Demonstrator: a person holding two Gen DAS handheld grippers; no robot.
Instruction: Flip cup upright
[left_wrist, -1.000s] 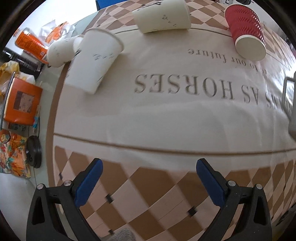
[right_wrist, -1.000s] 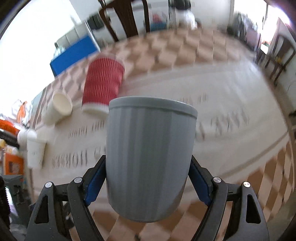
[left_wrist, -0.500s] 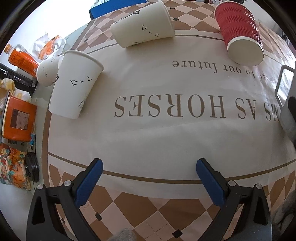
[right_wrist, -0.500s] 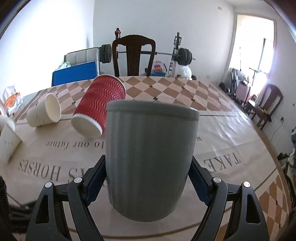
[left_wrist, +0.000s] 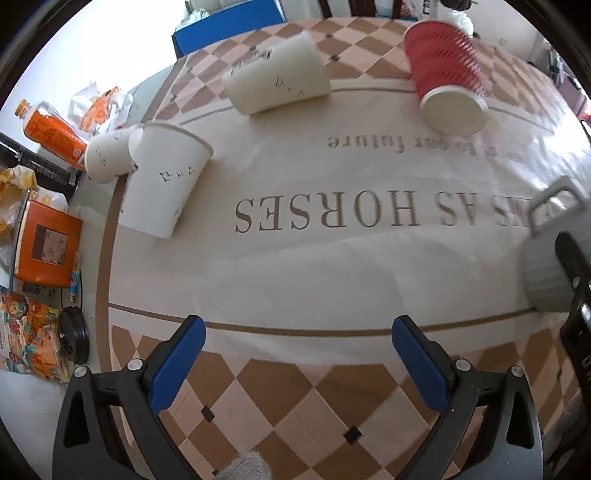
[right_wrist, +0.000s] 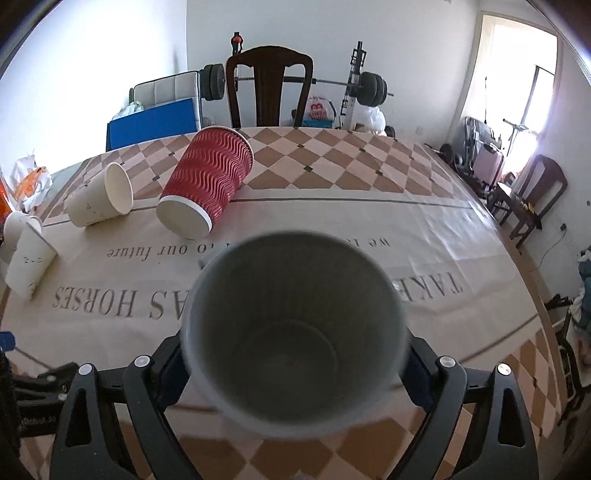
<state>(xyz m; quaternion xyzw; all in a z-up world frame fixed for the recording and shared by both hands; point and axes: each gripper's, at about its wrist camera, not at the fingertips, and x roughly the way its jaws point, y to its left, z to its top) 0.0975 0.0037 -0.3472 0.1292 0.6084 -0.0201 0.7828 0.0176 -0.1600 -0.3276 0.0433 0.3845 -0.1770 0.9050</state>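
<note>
My right gripper (right_wrist: 295, 365) is shut on a grey ribbed mug (right_wrist: 295, 332), tilted so its open mouth faces the camera and I see its inside. The mug also shows at the right edge of the left wrist view (left_wrist: 554, 266), handle toward the far side, with the right gripper's black frame in front of it. My left gripper (left_wrist: 297, 354) is open and empty, low over the checked front part of the table (left_wrist: 295, 398).
A red ripple cup (left_wrist: 447, 85) (right_wrist: 207, 184) and three white paper cups (left_wrist: 277, 85) (left_wrist: 166, 184) (left_wrist: 105, 158) lie on their sides at the far left. Orange bottle (left_wrist: 51, 136), orange box (left_wrist: 48, 247) and packets lie off the table's left edge. A chair (right_wrist: 269, 88) stands beyond.
The mug has turned in my right gripper from showing its ribbed side to showing its open mouth. The left gripper has drifted slightly over the table, still open.
</note>
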